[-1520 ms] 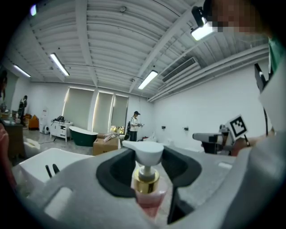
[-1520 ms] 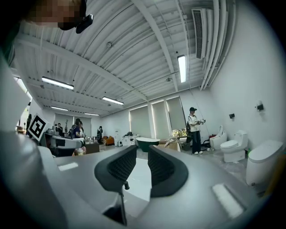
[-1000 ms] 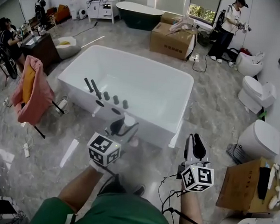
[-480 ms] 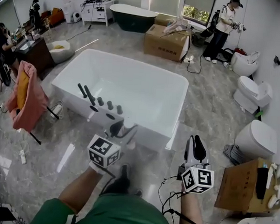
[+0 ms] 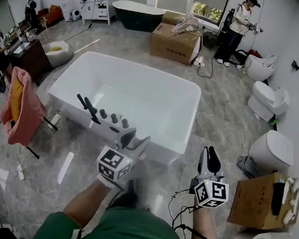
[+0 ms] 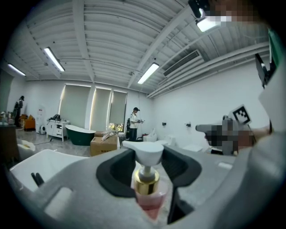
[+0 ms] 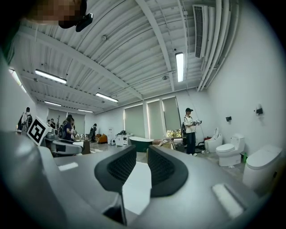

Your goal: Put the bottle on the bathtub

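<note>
Head view: the left gripper [image 5: 133, 141] has advanced over the last second. Its tips, which were short of the bathtub [image 5: 156, 104], now overlap the tub's near rim, just right of the dark tap fittings [image 5: 100, 112]. The whole tub also sits nearer and lower in frame, so the person appears to have stepped closer. By this reading the carry is nearly complete and the set-down on the rim is still to come; height above the rim cannot be judged.

Left gripper view: the bottle [image 6: 145, 181] stands upright, clamped between the dark pads [image 6: 114, 172]. Its pink body and gold collar are pinched in the gap, and its white pump head rises above the pad tops.

Right gripper view: the right gripper [image 7: 142, 167] has its jaws drawn to a narrow slit with nothing between them. It hangs well to the right of the tub corner, near the person.
</note>
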